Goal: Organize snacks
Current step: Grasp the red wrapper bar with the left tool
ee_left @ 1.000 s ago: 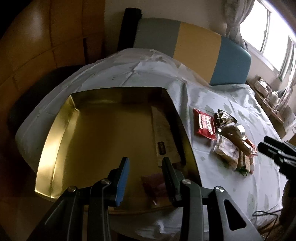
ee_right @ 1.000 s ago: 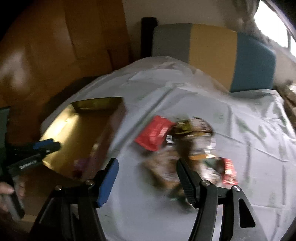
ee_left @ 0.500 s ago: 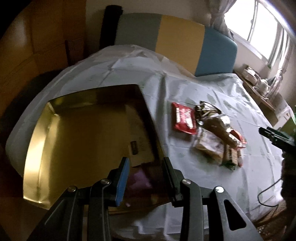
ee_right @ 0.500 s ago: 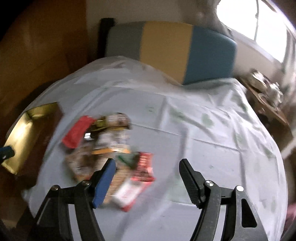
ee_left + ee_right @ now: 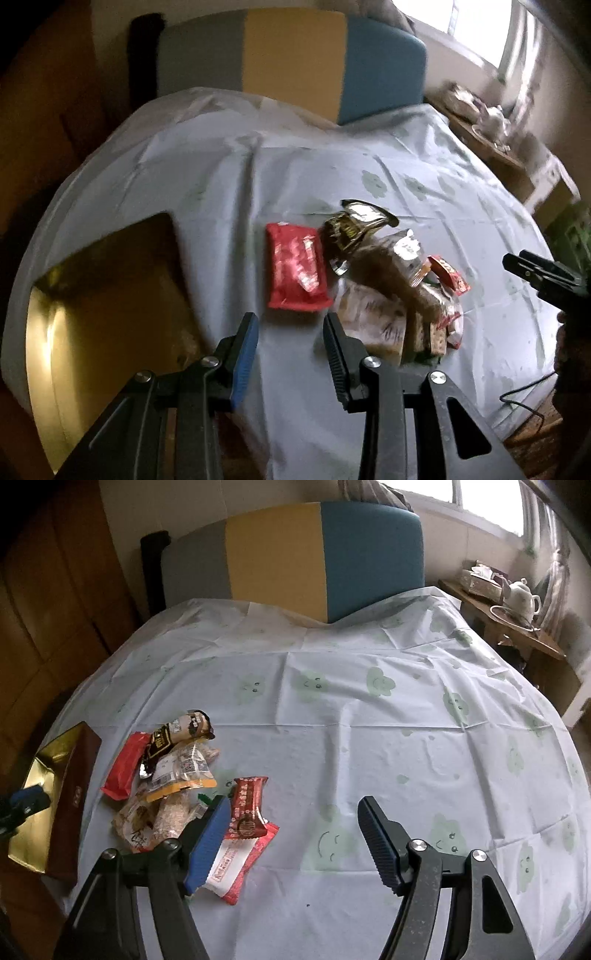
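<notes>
A pile of snack packets (image 5: pixel 399 291) lies on the pale tablecloth (image 5: pixel 229 173), with a red packet (image 5: pixel 295 273) on its left side. An open gold-lined box (image 5: pixel 110 317) sits at the table's left edge. My left gripper (image 5: pixel 291 326) hovers open over bare cloth between the box and the red packet, holding nothing. In the right wrist view the snack pile (image 5: pixel 173 775) and a dark red packet (image 5: pixel 247 808) lie beside the blue finger. My right gripper (image 5: pixel 293 806) stands wide open over the cloth, just right of the pile. The gold box (image 5: pixel 48 801) is at far left.
A grey, yellow and blue chair back (image 5: pixel 295 557) stands behind the table. A wooden side table with a white teapot (image 5: pixel 522 598) is at the right. A wooden cabinet (image 5: pixel 55 590) fills the left. A dark cable (image 5: pixel 524 395) lies on the floor.
My left gripper has swung right, from above the gold box to the cloth beside the red packet. My right gripper has moved right off the pile and its jaws have widened.
</notes>
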`<state>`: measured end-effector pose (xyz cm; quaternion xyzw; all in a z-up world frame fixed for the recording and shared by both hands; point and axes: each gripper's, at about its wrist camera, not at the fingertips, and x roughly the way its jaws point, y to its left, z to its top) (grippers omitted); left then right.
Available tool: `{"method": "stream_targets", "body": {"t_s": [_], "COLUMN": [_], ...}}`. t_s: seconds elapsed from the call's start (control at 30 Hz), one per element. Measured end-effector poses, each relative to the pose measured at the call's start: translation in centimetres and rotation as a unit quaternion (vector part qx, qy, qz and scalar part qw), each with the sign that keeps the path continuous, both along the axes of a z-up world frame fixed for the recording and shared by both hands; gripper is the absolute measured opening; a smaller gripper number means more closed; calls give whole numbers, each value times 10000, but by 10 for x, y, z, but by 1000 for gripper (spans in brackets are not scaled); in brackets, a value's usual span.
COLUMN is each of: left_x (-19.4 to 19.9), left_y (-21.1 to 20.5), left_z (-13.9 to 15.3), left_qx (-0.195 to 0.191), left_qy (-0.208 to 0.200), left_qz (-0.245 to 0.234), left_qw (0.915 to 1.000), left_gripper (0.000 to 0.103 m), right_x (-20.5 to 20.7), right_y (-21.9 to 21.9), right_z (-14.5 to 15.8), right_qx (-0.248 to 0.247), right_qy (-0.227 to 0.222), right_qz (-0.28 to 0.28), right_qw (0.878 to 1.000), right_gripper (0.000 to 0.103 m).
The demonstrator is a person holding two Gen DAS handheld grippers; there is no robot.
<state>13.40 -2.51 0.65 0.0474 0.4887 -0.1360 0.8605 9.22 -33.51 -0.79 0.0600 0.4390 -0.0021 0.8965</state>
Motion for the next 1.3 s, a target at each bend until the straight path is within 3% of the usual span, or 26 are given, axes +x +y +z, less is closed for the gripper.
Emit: {"method": "stream_targets", "body": {"t_s": [0.23,0.27,0.43,0.53,0.77,0.87,0.97,1.03,1.1,1.3], "left_x": [55,63,85,94,102,98,96,100,108,117], "left_y": [-39,-42,-52,-57,-64,-60,-62,-61,-60,-57], "left_z": [-41,-48,-70,-72,-75,-69,-60,-63,-73,-81], "left_qx": [494,570,578,567,781,788,804,985,1046,784], "left_qy": [514,573,847,739,349,399,220,289,477,628], "left_qz": [-246,-232,-238,-247,-444,-368,-596,-617,-539,-479], "left_qw": [9972,9965,9944,9953,9953,9954,9947,9928,9919,9938], "left_gripper": [38,42,45,51,51,51,51,55,67,67], "right_x": [-2,-2,-2,-2,-1,-3,-2,-2,-2,-1], "right_y": [2,2,0,-1,2,4,3,3,3,0], "right_z": [6,7,9,10,11,11,11,11,12,11], "right_qx": [52,61,140,179,149,102,105,116,93,124], "right_qy": [-132,-144,-161,-169,-186,-192,-189,-184,-200,-198], "right_qz": [1,-4,-1,-14,19,31,10,4,13,-31], "right_qw": [9999,9999,9998,9997,9997,9998,9998,9998,9998,9997], "right_gripper": [76,76,78,80,80,80,80,80,80,81]}}
